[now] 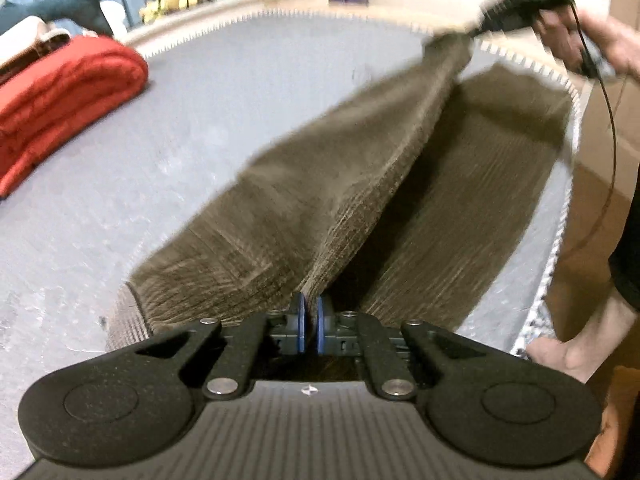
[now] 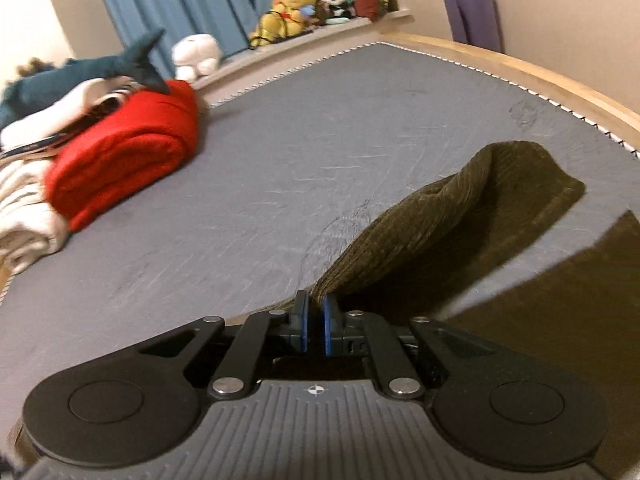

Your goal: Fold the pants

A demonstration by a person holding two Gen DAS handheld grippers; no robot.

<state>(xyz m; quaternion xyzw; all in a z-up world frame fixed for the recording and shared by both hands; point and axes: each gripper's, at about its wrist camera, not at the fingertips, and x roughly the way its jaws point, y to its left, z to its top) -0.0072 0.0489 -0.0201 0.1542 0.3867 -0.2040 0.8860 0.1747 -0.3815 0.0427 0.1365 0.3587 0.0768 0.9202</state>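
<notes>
Olive corduroy pants [image 1: 328,200] lie on the grey bed [image 1: 120,200], one long edge raised off the sheet. Left gripper [image 1: 311,322] is clamped on the near end of that edge; right gripper [image 2: 315,320] is clamped on the far end, cloth pinched between its blue pads [image 2: 329,328]. Step in hand looks like a lengthwise fold. Keep the edge taut between both grips, carry it across level, and line it up over the flat half. Folded red blanket [image 2: 128,156] is well apart.
</notes>
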